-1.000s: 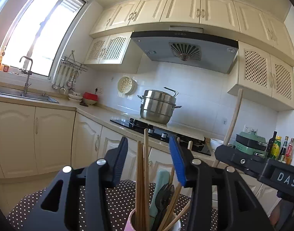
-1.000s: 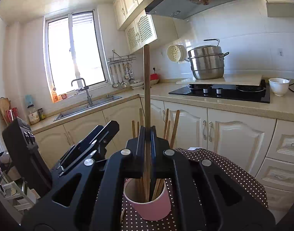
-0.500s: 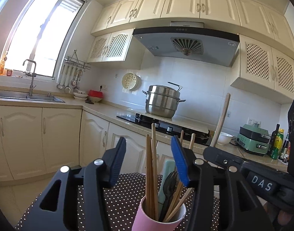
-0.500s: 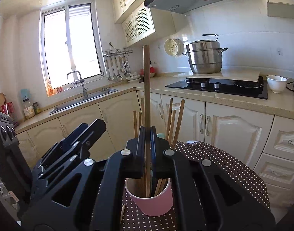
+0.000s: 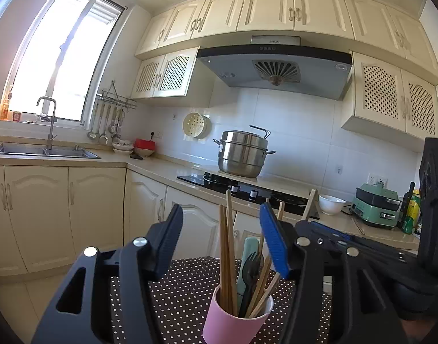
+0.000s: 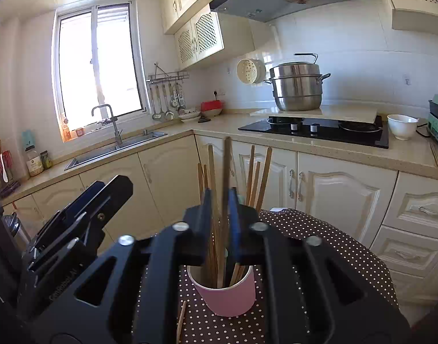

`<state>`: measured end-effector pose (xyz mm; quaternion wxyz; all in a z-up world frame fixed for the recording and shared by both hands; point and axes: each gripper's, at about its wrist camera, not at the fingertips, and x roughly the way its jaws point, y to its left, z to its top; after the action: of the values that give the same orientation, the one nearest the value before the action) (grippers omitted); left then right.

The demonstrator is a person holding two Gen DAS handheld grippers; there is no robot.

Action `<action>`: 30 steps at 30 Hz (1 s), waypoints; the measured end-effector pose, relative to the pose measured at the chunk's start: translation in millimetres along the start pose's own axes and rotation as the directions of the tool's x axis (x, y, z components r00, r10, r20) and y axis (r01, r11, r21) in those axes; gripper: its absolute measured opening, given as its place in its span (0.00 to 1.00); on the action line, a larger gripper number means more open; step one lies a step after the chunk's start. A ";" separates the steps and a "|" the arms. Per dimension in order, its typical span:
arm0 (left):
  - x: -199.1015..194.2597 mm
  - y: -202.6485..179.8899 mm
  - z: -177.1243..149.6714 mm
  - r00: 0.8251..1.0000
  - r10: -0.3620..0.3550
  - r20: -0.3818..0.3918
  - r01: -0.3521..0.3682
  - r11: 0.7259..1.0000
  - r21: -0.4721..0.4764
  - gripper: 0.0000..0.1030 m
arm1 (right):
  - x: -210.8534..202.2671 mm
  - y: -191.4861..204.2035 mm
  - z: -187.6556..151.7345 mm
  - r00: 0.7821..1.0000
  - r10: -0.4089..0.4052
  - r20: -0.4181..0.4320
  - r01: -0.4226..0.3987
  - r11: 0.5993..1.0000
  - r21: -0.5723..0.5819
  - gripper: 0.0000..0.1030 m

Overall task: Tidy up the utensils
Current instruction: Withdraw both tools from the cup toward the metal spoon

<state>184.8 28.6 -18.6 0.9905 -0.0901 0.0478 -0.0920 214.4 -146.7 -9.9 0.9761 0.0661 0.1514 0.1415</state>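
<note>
A pink cup (image 5: 233, 325) stands on the polka-dot cloth (image 5: 184, 286) and holds several wooden chopsticks (image 5: 226, 258), a teal utensil and a black fork (image 5: 249, 269). My left gripper (image 5: 221, 242) is open and empty, just above and behind the cup. In the right wrist view the cup (image 6: 227, 295) sits below my right gripper (image 6: 221, 223), whose jaws stand slightly apart around a blurred wooden stick (image 6: 226, 177) that reaches down into the cup. One chopstick (image 6: 181, 322) lies loose on the cloth.
The right gripper's body (image 5: 362, 252) is close on the right in the left wrist view. Behind are a counter with a sink (image 6: 115, 147), a black hob (image 6: 319, 130), a steel pot (image 6: 297, 87) and a white bowl (image 6: 402, 126).
The stick held high in my right gripper has dropped down into the cup, and the right jaws have parted slightly. Both grippers have drawn back, so the cup shows more fully.
</note>
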 end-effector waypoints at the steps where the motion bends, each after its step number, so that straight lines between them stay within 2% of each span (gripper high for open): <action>1: -3.6 -0.1 1.0 1.000 0.000 0.004 0.000 1.000 0.002 0.55 | -2.5 0.8 0.3 1.000 -0.001 0.005 0.001 1.000 -0.002 0.31; 4: -12.9 0.4 5.0 1.000 0.003 0.005 -0.003 1.000 -0.008 0.58 | -10.4 4.0 1.0 1.000 -0.012 0.017 0.012 1.000 -0.010 0.42; 13: -41.8 -4.8 7.2 0.999 0.026 -0.023 -0.026 0.999 0.020 0.63 | -30.9 7.2 -2.6 0.999 -0.035 0.007 0.035 0.999 -0.017 0.44; 17: -53.8 -4.5 3.3 0.997 0.047 -0.063 -0.046 0.999 0.028 0.66 | -43.6 9.4 -8.6 0.999 -0.053 -0.005 0.053 0.998 -0.039 0.45; 20: -57.8 -4.4 -2.4 0.991 0.047 -0.126 -0.042 0.998 0.037 0.69 | -51.1 11.1 -16.1 0.997 -0.065 -0.029 0.063 0.996 -0.061 0.46; 22: -59.4 -3.8 -9.1 0.982 0.049 -0.185 -0.042 0.998 0.040 0.69 | -54.3 11.8 -22.7 0.996 -0.066 -0.056 0.062 0.995 -0.072 0.46; 25: -59.3 -0.8 -22.1 0.958 0.045 -0.282 -0.039 0.999 0.027 0.71 | -54.3 12.2 -34.2 0.991 -0.065 -0.118 0.054 0.995 -0.089 0.47; 27: -56.8 3.3 -32.3 0.933 0.042 -0.359 -0.039 0.999 0.016 0.71 | -51.4 12.0 -43.6 0.983 -0.055 -0.177 0.038 0.995 -0.098 0.48; 29: -52.7 7.0 -43.3 0.896 0.069 -0.439 -0.068 0.998 0.018 0.71 | -44.8 11.6 -53.6 0.965 -0.037 -0.258 0.011 0.995 -0.102 0.48; 30: -51.2 8.7 -48.0 0.883 0.078 -0.463 -0.077 0.997 0.021 0.71 | -42.7 12.0 -58.6 0.958 -0.036 -0.286 0.006 0.995 -0.105 0.48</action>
<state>130.8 38.6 -63.2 0.9535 -0.0624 0.2862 -0.0713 153.8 -142.9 -51.4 0.9472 -0.0070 0.2849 0.1469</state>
